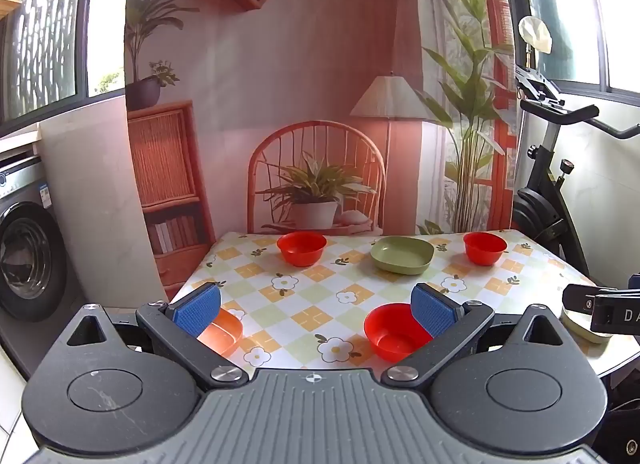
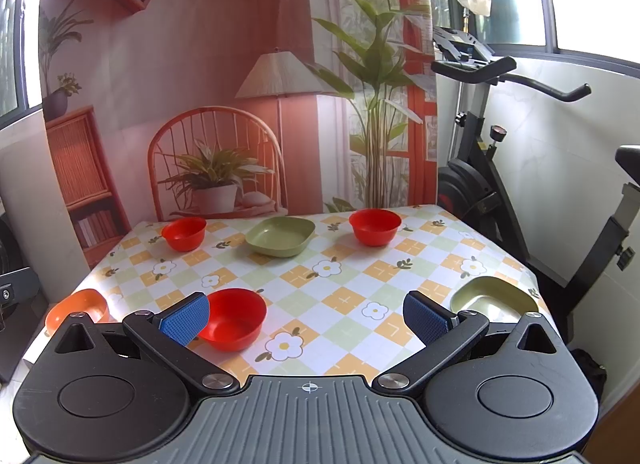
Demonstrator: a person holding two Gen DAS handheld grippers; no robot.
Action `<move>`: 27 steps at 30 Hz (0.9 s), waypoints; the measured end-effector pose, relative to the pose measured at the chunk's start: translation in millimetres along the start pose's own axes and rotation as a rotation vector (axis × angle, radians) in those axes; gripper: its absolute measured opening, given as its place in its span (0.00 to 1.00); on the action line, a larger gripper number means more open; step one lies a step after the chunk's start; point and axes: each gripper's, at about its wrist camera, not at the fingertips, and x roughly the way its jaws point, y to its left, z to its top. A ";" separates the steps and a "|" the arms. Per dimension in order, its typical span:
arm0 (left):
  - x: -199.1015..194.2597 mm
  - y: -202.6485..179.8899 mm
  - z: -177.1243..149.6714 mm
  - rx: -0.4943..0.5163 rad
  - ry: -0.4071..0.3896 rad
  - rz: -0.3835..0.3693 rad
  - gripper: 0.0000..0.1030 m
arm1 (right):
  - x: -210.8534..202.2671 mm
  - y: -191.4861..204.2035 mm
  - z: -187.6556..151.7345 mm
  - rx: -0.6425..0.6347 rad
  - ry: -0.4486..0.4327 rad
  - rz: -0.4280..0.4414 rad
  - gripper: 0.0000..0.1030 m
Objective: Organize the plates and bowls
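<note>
Three red bowls stand on the flowered table: one near the front [image 1: 394,331] [image 2: 234,318], one at the back left [image 1: 301,248] [image 2: 184,233], one at the back right [image 1: 485,247] [image 2: 375,226]. A green plate [image 1: 402,255] [image 2: 280,241] sits between the two back bowls. A second green plate [image 2: 494,300] lies at the front right corner. An orange plate [image 1: 222,331] [image 2: 78,309] rests at the front left edge. My left gripper [image 1: 316,310] is open above the front of the table, holding nothing. My right gripper [image 2: 306,320] is open too, with nothing between its fingers.
The table [image 2: 436,252] backs onto a printed room backdrop [image 1: 312,112]. An exercise bike [image 2: 492,168] stands right of the table. A washing machine [image 1: 28,248] is on the left. The right gripper's body [image 1: 600,306] shows at the right edge of the left wrist view.
</note>
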 end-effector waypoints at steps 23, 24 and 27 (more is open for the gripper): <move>-0.5 -0.9 0.2 0.006 0.000 0.004 0.99 | 0.9 -2.0 -2.4 -0.001 0.004 -0.002 1.00; -0.5 -0.9 0.1 0.006 0.000 0.004 0.99 | 1.0 -2.5 -2.6 -0.001 0.004 -0.002 1.00; -0.3 -0.5 -0.1 0.006 0.001 0.005 0.99 | 2.1 -1.0 -3.7 -0.002 0.008 -0.004 1.00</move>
